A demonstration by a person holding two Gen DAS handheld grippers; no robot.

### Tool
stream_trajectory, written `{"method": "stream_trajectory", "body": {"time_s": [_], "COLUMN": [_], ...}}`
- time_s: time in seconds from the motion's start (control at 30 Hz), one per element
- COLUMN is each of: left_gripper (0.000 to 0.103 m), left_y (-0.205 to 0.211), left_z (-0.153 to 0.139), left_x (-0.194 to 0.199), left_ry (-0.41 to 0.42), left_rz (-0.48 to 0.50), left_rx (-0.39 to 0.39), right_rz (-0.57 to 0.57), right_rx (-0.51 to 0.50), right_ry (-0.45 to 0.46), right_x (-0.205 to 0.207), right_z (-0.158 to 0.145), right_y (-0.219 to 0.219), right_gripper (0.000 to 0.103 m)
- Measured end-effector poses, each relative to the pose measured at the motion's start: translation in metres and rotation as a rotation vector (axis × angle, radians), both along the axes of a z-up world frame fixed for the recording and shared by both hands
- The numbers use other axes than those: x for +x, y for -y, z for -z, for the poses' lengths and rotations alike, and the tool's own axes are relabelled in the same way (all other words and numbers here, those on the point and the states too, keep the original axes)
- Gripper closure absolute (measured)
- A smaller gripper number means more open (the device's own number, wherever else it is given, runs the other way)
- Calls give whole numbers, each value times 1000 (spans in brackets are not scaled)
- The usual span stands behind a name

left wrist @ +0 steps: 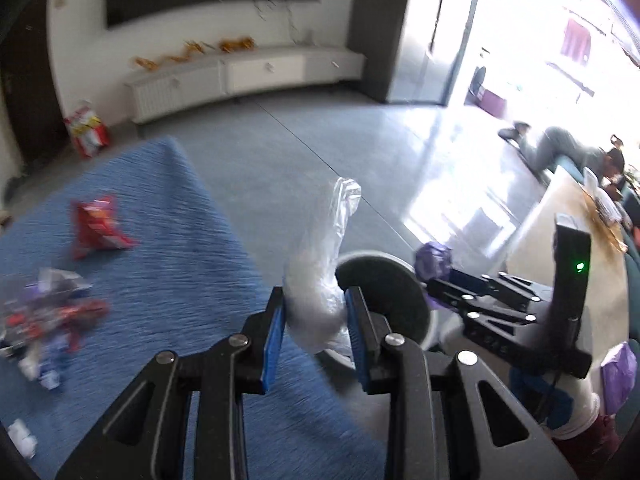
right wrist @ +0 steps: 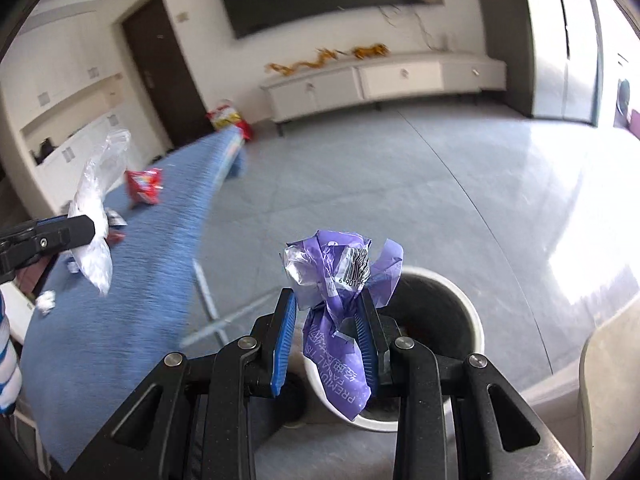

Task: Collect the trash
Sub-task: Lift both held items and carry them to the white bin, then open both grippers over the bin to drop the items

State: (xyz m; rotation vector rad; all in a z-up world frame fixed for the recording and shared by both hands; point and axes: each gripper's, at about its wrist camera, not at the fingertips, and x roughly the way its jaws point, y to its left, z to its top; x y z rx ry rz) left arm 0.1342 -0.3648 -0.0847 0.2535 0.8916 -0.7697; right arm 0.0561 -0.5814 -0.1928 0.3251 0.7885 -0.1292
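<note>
Left tool [left wrist: 314, 334] clamped on clear plastic bag [left wrist: 320, 280]; right tool [right wrist: 330, 338] clamped on purple wrapper [right wrist: 340, 276], lower centre, above white bin [right wrist: 460, 300]. Early release risks missing the rim.

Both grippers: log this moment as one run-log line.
left gripper: shut on clear plastic bag | right gripper: shut on purple wrapper | white bin: beneath right gripper | blue table: litter left

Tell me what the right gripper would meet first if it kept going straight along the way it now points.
Most likely the white trash bin: the right gripper, its jaws shut on a crumpled purple tissue wrapper, points down at the bin's open mouth with nothing visible between. Depth is hard to judge through the fisheye, so it could strike the rim.
</note>
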Motion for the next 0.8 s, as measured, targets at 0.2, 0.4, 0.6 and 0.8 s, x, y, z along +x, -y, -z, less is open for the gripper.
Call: {"method": "stream_trajectory", "body": {"time_s": [0.2,0.4,0.6,0.8], "left_gripper": [73,56,53,53], "left_y": [61,84,85,63], "left_z": [40,57,53,38], "left_x": [19,36,35,27], "left_ry": [-105,-202,-201,-155], "left_rz": [68,80,82,54], "left_rx": [11,-42,-65,-77], "right_rz": [28,56,90,102], "right_rx": [-13,-54,-41,-44], "right_ry": [-70,-110,-124,-103], "right_x": [22,35,25,14], "right_z": [26,36,40,25], "right_y": [19,27,33,29], "right_gripper": [72,62,60,60]}}
